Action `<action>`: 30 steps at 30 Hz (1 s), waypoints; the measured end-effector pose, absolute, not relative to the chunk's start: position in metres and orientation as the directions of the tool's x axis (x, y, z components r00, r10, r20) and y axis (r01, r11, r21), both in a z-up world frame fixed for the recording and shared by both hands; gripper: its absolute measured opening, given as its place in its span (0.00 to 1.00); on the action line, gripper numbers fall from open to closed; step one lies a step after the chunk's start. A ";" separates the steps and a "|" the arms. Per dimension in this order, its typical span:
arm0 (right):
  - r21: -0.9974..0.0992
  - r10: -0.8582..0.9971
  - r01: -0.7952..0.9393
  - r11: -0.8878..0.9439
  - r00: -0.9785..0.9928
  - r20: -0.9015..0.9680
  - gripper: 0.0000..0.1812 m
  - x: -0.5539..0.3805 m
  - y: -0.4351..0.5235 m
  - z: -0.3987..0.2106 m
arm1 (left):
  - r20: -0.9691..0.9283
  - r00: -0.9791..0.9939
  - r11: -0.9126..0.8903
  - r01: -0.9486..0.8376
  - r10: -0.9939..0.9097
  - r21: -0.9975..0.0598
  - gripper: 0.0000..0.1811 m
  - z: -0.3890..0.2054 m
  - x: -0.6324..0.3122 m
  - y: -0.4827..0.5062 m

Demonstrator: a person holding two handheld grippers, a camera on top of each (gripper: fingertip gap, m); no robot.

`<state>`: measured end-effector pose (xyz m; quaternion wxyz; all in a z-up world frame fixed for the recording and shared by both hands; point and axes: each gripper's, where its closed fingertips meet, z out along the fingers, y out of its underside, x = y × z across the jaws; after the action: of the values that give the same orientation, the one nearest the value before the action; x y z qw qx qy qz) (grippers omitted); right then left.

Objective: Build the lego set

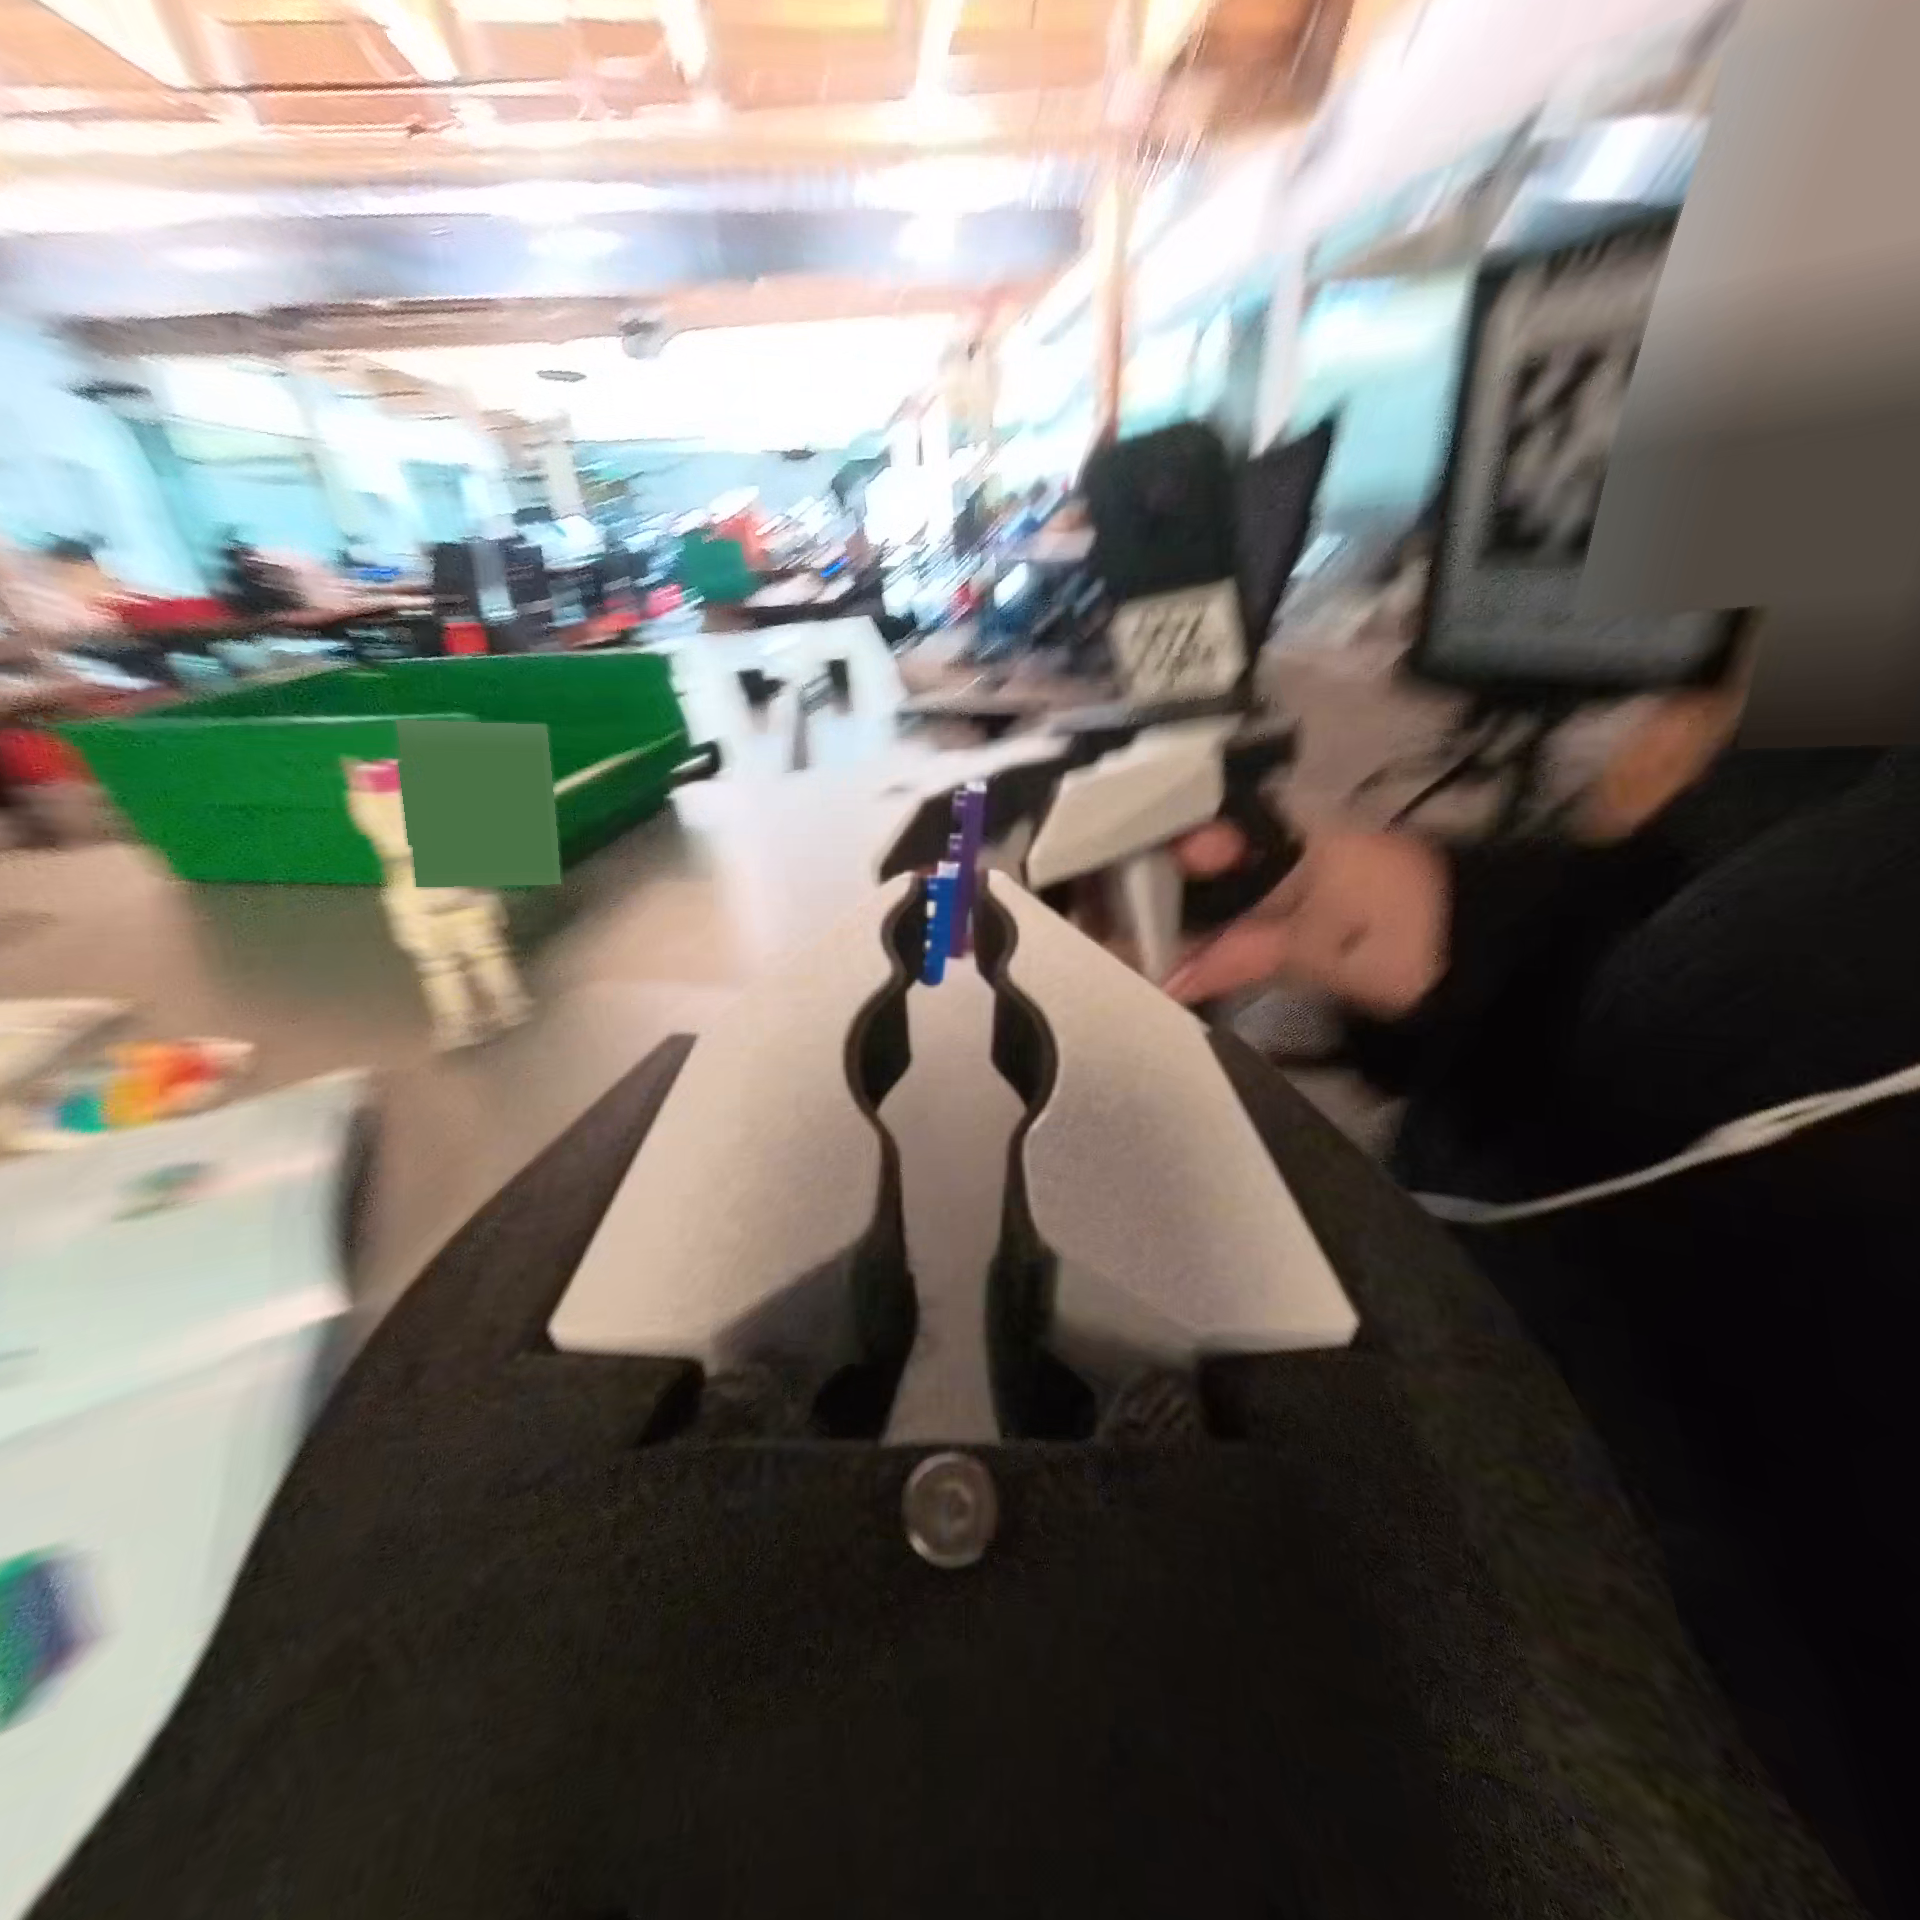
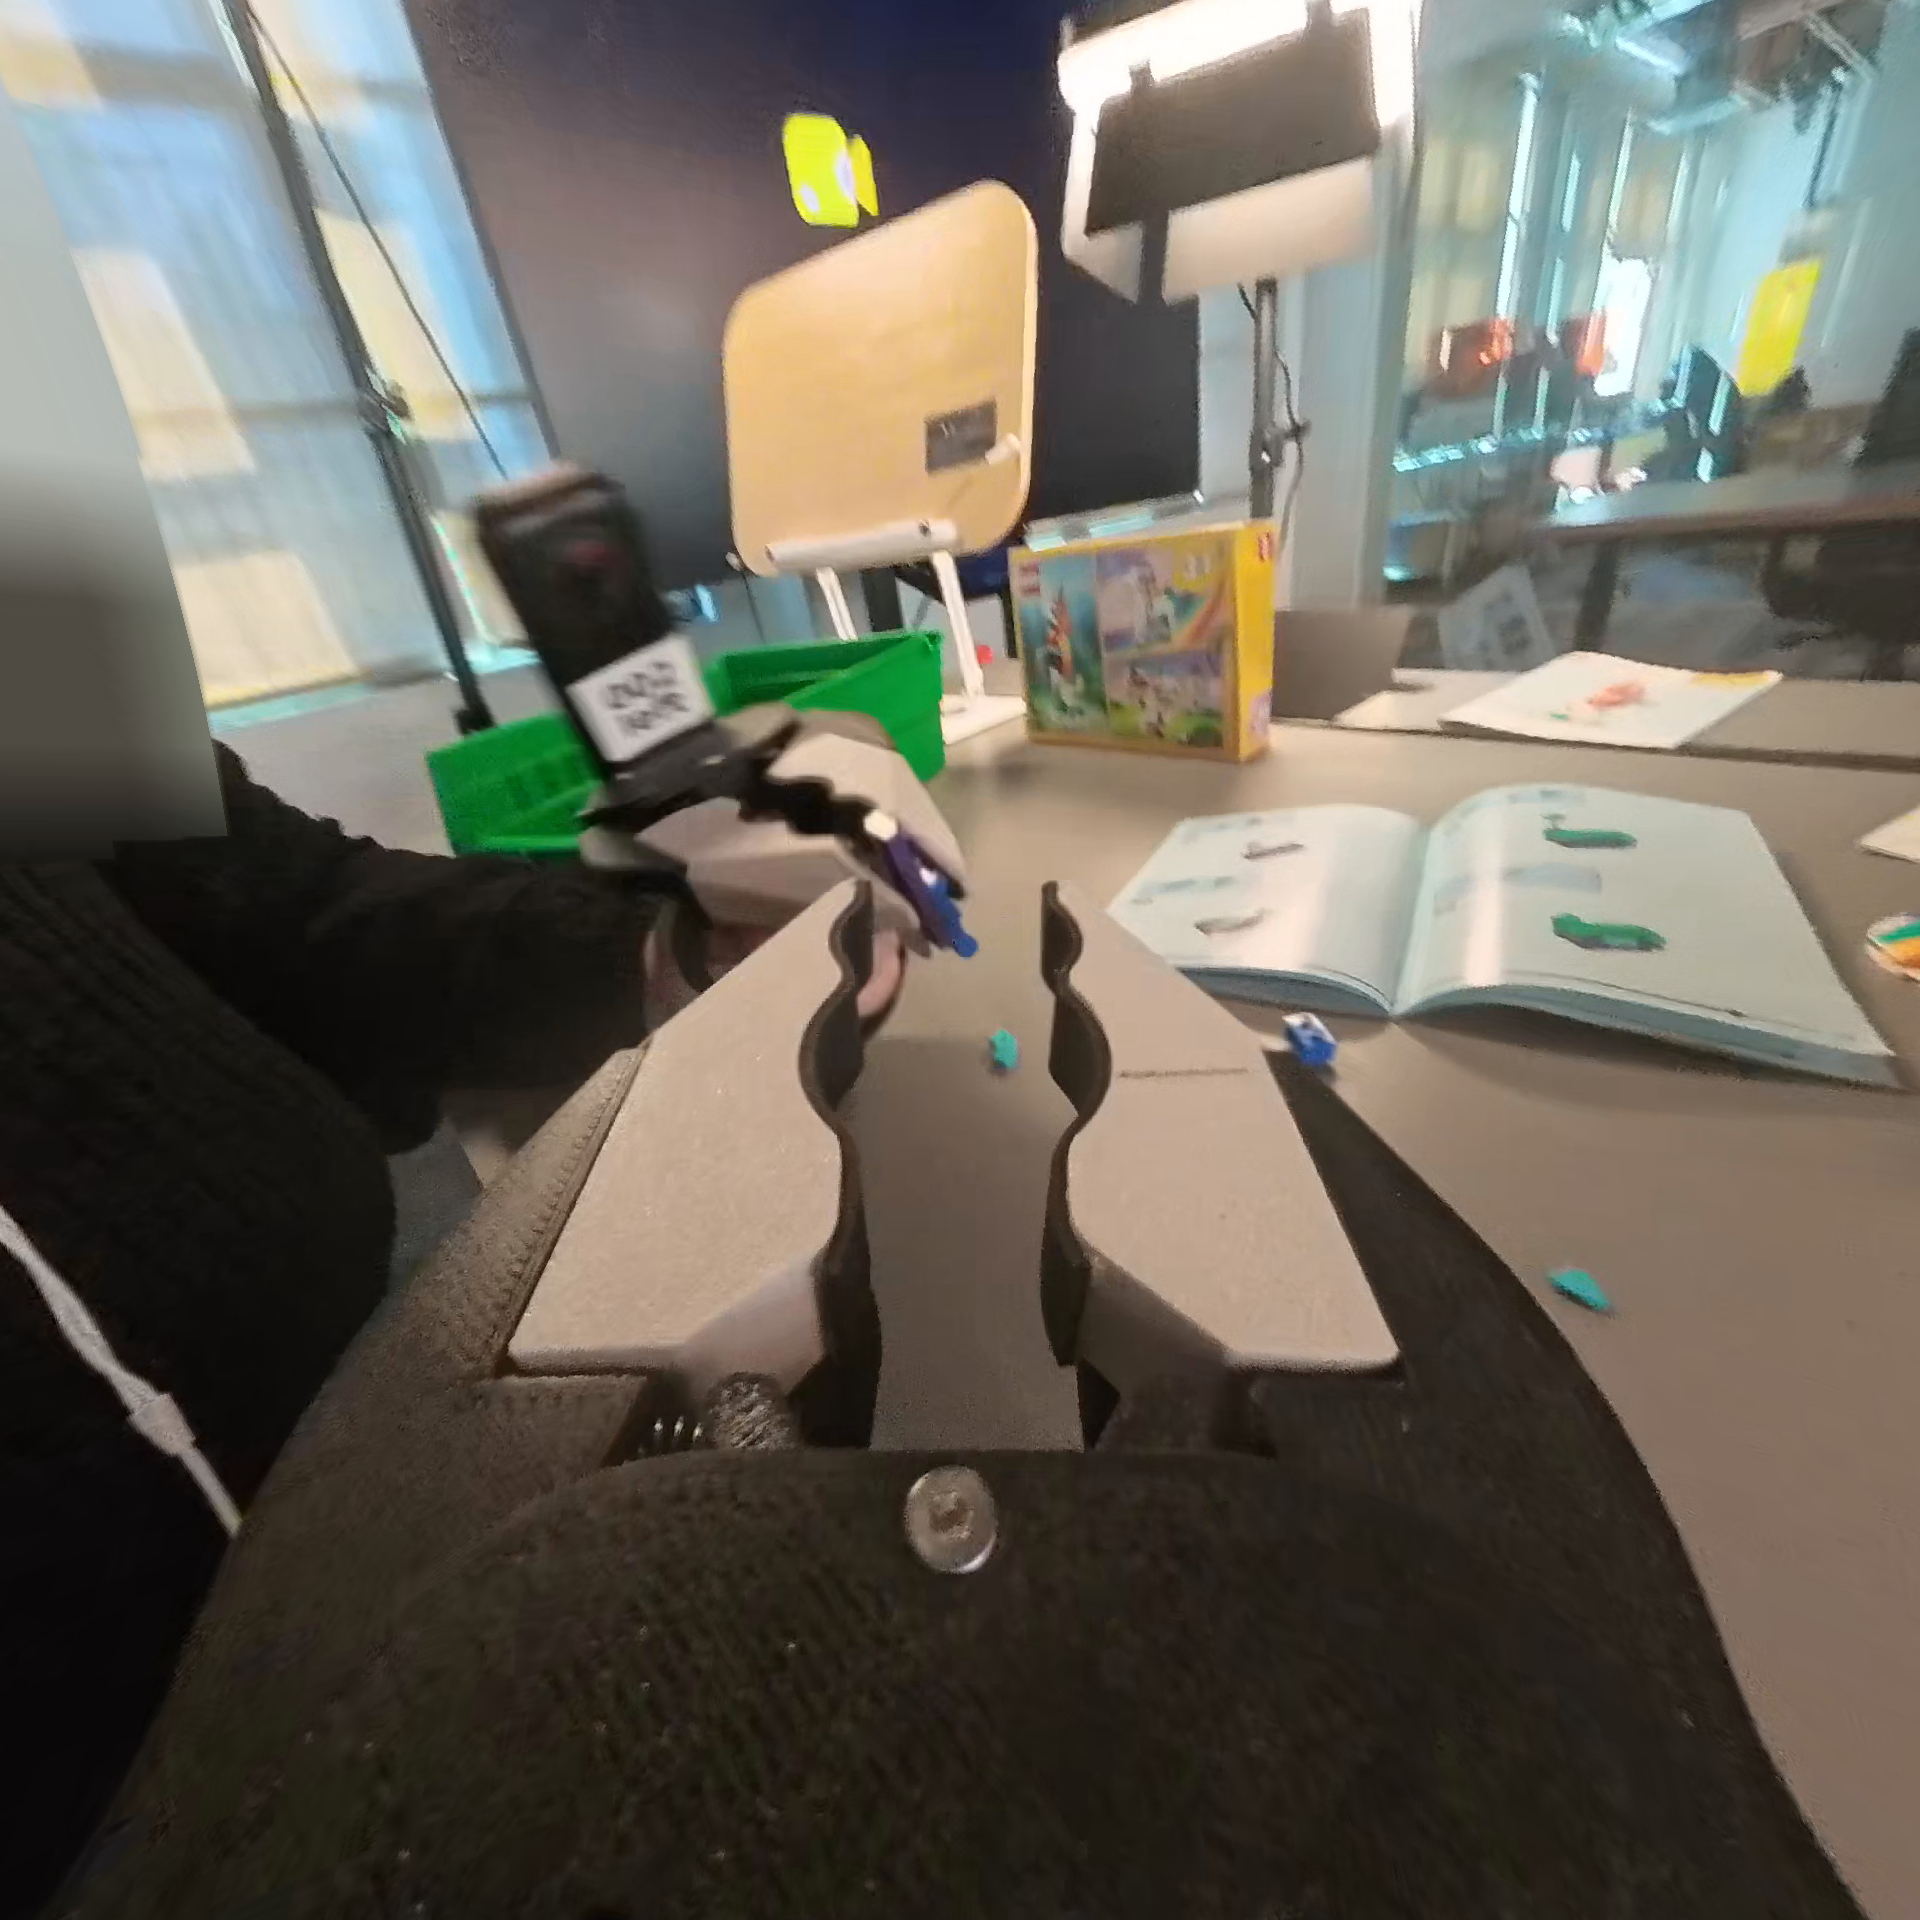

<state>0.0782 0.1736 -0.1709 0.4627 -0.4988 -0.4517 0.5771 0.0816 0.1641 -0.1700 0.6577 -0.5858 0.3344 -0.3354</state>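
Left wrist view: the left hand-held gripper (image 1: 951,914) pinches a small blue-and-purple lego assembly (image 1: 954,894) at its tips; a green plastic bin (image 1: 312,790) sits behind, contents blurred.

Right wrist view: the right hand-held gripper (image 2: 951,899) gapes wide, empty, above the grey surface (image 2: 1455,1195); a yellow printed lego box (image 2: 1143,644) and an open instruction booklet (image 2: 1507,914) lie beyond.

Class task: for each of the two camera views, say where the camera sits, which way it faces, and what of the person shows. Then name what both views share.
Left wrist view: rides on the left gripper, facing along its fingers, shut on blue and purple lego pieces; a hand and black sleeve show.
Right wrist view: rides on the open right gripper, facing across the table toward an open booklet; a black sleeve shows.
Shared: the lego pieces, the green bin, each other's gripper.
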 end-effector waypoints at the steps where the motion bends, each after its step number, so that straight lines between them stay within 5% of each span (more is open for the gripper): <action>1: -0.979 0.980 -0.103 -0.178 -0.106 -0.167 0.17 0.077 0.169 -0.170 | 0.069 0.470 0.014 0.172 -0.880 -0.985 0.04 -0.163 0.080 0.159; 7: -0.946 0.948 -0.201 -0.252 -0.247 -0.200 0.11 0.071 0.148 -0.161 | 0.266 0.189 -0.184 0.364 -0.945 -0.913 0.04 -0.152 0.081 0.144; 16: -0.975 0.959 -0.099 -0.199 -0.224 -0.173 0.03 0.066 0.148 -0.171 | 0.270 0.247 -0.180 0.335 -0.931 -0.925 0.04 -0.159 0.082 0.152; 20: -0.977 0.993 0.210 -0.023 -0.111 -0.047 0.03 0.076 0.179 -0.201 | 0.203 0.583 0.066 0.406 -0.787 -0.912 0.35 -0.138 0.036 0.181; 25: -0.647 0.929 0.668 0.368 -0.285 0.234 0.03 0.095 0.212 -0.252 | 0.175 0.767 0.166 0.344 -0.618 -0.924 0.36 -0.141 0.000 0.197; 30: -0.331 0.800 0.728 0.600 -0.554 0.231 0.04 0.105 0.223 -0.279 | 0.153 0.773 0.126 0.289 -0.616 -0.949 0.33 -0.151 0.009 0.201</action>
<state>0.1045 0.2231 -0.2794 0.1810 -0.4363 -0.8758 0.0990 0.0086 0.2007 -0.1515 0.7373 -0.5854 0.1396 -0.3069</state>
